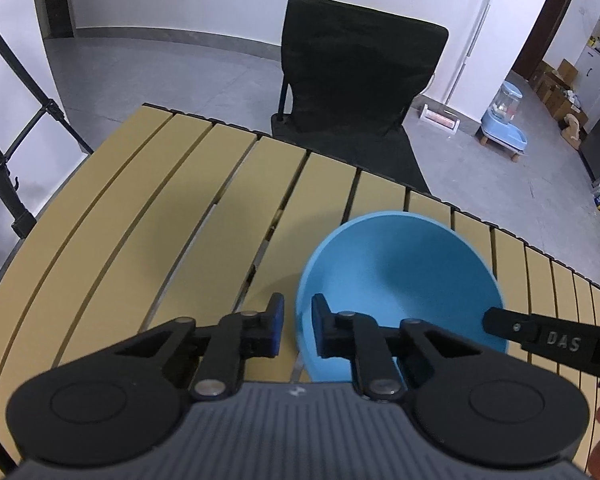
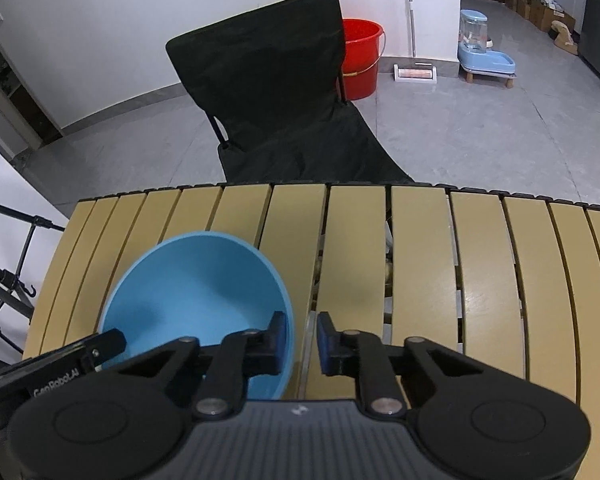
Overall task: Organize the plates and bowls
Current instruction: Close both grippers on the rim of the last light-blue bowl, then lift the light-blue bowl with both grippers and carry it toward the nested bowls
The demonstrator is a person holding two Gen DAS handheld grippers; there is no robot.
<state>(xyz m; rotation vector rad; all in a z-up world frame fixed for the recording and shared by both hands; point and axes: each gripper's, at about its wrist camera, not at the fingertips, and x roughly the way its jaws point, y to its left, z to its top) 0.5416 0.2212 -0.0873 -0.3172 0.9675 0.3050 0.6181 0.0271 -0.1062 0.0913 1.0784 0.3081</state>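
Both the left gripper (image 1: 298, 330) and right gripper (image 2: 302, 338) pinch opposite rims of the blue bowl (image 1: 400, 280) low in frame on the table (image 1: 180, 208), so lifting it together seems next.

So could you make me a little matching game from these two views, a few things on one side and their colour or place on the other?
Things:
1. bowl
2. bucket
3. folding chair
4. table

Descriptions:
A. red, on the floor behind the chair
B. tan slats, under the bowl
C. blue, its rim pinched by both tongs, one on each side
D. black, just past the table's far edge

Pairs: 1-C, 2-A, 3-D, 4-B

The left tongs and right tongs each have one finger inside the bowl and one outside.
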